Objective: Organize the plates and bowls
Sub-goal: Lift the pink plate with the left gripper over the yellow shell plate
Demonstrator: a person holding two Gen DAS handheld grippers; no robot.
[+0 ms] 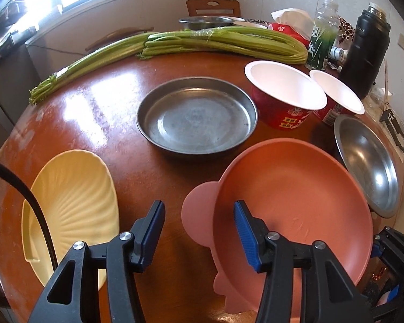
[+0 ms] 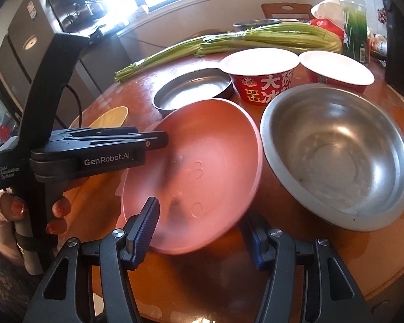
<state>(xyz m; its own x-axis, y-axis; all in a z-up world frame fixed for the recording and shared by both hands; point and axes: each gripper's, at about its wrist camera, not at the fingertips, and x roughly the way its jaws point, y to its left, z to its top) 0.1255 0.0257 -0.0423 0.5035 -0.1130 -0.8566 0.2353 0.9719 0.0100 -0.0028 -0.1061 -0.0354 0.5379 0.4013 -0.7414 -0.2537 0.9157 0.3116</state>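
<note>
A pink plate (image 1: pixel 296 196) lies near the front of the round brown table (image 1: pixel 115 123). My left gripper (image 1: pixel 199 228) is open, with the plate's left rim between its fingers. In the right wrist view the pink plate (image 2: pixel 202 167) looks tilted, and my right gripper (image 2: pixel 202 231) is open at its near edge. A shallow steel plate (image 1: pixel 196 114) sits mid-table, a cream shell-shaped plate (image 1: pixel 78 202) at the left, and a steel bowl (image 2: pixel 336 153) at the right. Two red paper bowls (image 1: pixel 285 91) stand behind.
Long celery stalks (image 1: pixel 175 44) lie across the far side of the table. A black thermos (image 1: pixel 366 53), a glass bottle (image 1: pixel 323 37) and a tissue pack (image 1: pixel 288 27) stand at the far right. Another steel bowl (image 1: pixel 204 23) and a chair (image 1: pixel 212 6) are at the back.
</note>
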